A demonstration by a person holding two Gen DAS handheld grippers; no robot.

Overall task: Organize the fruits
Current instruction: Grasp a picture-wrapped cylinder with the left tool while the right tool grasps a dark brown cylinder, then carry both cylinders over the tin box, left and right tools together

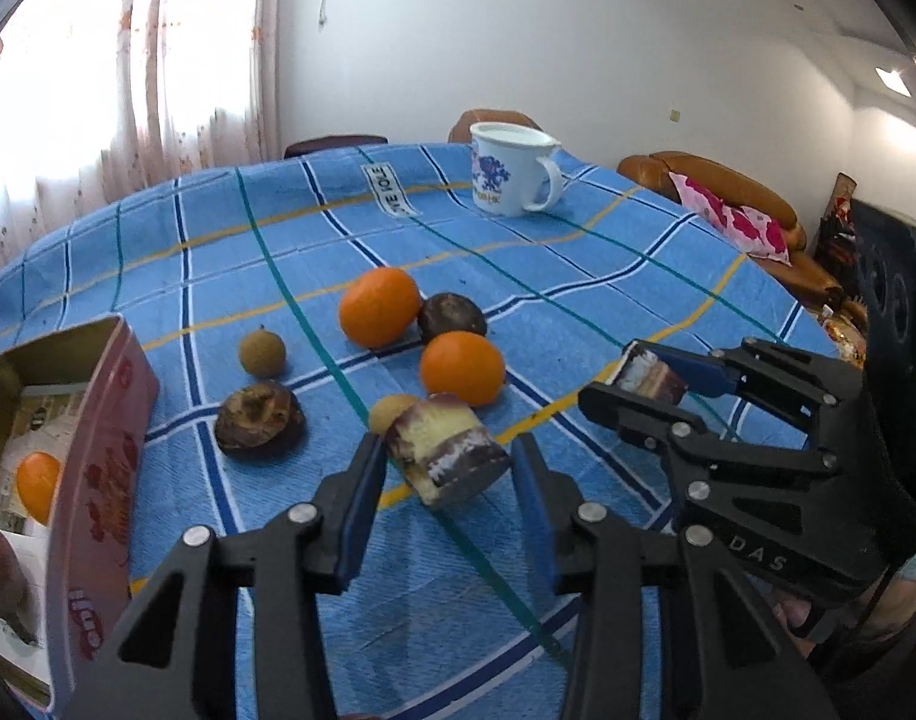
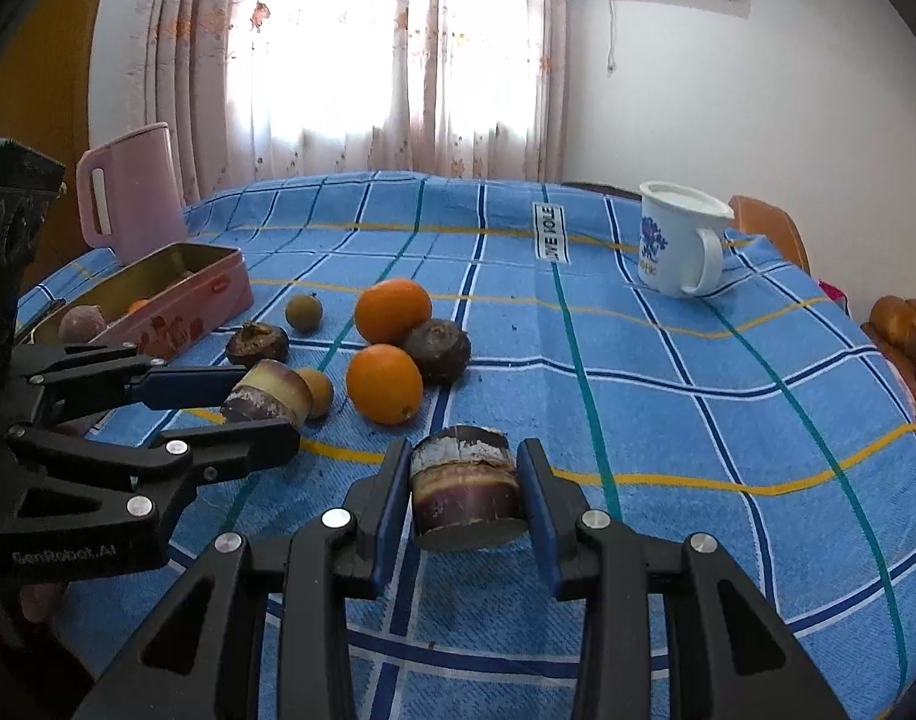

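**Two cane pieces in the jaws, tin waiting at the table's edge**

The left gripper (image 1: 449,468) brackets a stub of sugar cane (image 1: 446,456), tilted; its left pad looks to touch, but a gap shows at the right pad, so whether it is truly clamped cannot be told. The right gripper (image 2: 464,489) has closed snugly on a second cane stub (image 2: 465,489), upright between both pads.

A loose or one-sided hold could let the tilted stub roll out, likely into the small yellow fruit (image 1: 391,411) just behind it or the orange (image 1: 463,367) at one o'clock.

The pink tin (image 2: 176,291), already holding an orange (image 1: 38,486), sits at nine o'clock of the left gripper, close to the table's near edge; a hurried swing could clip its wall. Two dark fruits (image 1: 260,420) and a brown one (image 1: 262,353) crowd the path at ten o'clock. From twelve to three o'clock the blue checked cloth (image 2: 668,420) lies open as far as the mug (image 2: 677,240).
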